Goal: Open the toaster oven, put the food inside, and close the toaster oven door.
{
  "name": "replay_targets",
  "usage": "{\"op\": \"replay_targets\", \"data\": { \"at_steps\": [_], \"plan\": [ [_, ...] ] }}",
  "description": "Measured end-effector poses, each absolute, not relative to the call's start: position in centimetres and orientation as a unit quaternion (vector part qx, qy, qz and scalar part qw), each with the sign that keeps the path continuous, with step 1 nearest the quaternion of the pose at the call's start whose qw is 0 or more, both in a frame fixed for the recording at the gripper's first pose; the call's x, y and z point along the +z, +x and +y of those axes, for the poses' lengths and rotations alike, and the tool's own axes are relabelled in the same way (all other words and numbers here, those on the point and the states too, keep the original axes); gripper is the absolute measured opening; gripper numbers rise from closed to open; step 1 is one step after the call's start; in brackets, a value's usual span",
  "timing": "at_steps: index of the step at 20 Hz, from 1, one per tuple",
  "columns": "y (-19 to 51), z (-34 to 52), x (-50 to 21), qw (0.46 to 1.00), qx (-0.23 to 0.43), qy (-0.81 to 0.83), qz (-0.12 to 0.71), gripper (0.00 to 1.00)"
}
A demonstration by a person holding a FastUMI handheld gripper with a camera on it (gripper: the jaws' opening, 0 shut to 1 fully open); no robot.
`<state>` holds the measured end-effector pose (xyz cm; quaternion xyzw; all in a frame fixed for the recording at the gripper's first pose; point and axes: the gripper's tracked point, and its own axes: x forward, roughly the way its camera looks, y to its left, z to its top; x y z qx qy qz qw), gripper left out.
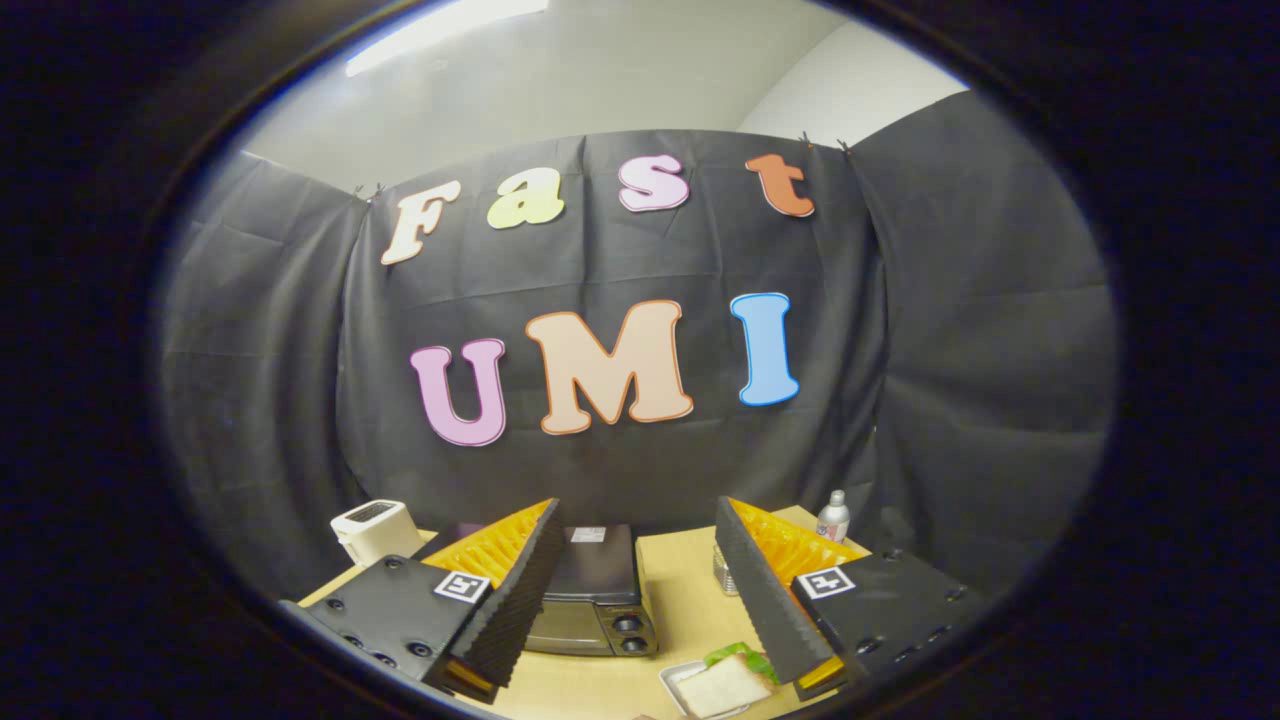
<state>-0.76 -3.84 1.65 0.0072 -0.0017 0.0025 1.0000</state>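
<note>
wooden table (680,585) below; gripper (635,600) spread wide, holding nothing (toaster oven (595,590) between fingers, door closed).

The toaster oven (598,590) looks like shiny dark metal with a smooth glass door. The table (680,590) is smooth, pale wood. The toaster (375,530) is white, smooth plastic. The wall (950,350) is matt cloth with soft folds. The sandwich (725,685) bread looks soft, on a smooth white tray (672,680). The gripper (640,590) fingers, wide apart, have ridged, rough faces.
</note>
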Motion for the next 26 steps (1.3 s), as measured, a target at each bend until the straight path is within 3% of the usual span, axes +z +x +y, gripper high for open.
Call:
{"op": "replay_targets", "data": {
  "at_steps": [8,16,26],
  "plan": [
    [0.4,-1.4,-1.7,1.000,0.018,0.001,0.022,0.96],
    [2.3,9.4,-9.4,0.995,0.072,0.046,0.051,0.96],
    [7.1,15.2,-15.5,0.996,0.062,0.010,0.062,0.96]
  ]
}}
